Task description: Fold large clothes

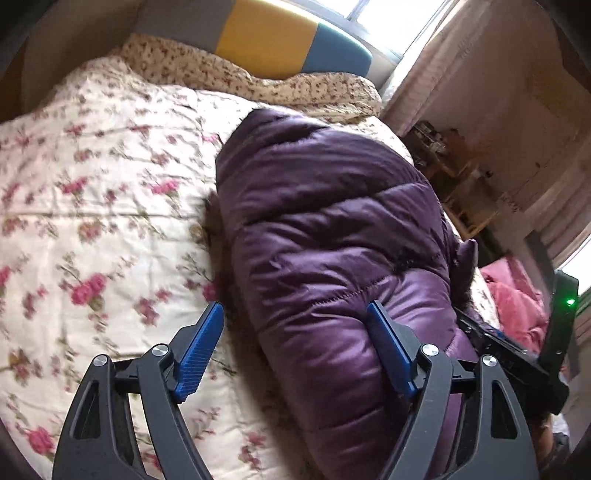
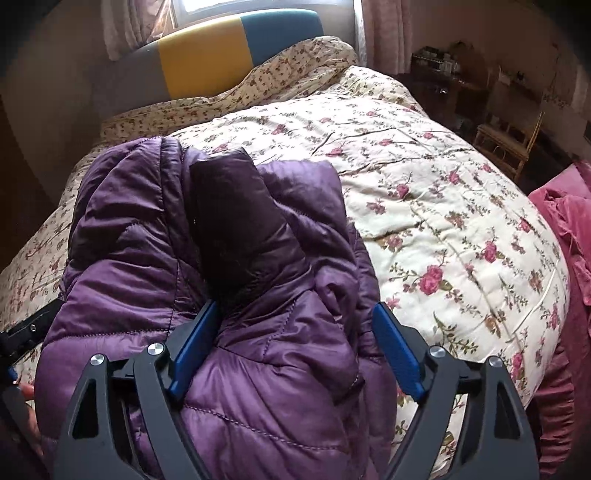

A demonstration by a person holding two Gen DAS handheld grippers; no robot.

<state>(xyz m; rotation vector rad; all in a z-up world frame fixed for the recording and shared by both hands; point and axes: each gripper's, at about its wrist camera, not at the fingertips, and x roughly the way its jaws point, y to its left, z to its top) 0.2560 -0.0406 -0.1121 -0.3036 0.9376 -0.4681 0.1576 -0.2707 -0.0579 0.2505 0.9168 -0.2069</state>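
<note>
The left hand-held gripper stands wide open, its two blue pads well apart; the left pad hangs over the flowered quilt and the right pad lies against the side of the purple padded jacket, with nothing clamped between them. The right hand-held gripper is also spread wide, and the jacket bulges up between its blue pads, the left pad pressed into a fold of the cloth and the right pad at the jacket's edge just above the quilt; it does not pinch the fabric. The jacket lies bunched in a long, doubled-over heap on the bed, running from the near edge toward the headboard, with a darker flap on top of it in the right wrist view. In the left wrist view the other gripper's black body shows just past the jacket's right side, with a small green light above it. Beyond the jacket, a second cover with a finer flower print is piled at the head of the bed against a grey, yellow and teal headboard. A pink cloth lies beside the bed on the right, and a cane chair stands near the wall behind it.
</note>
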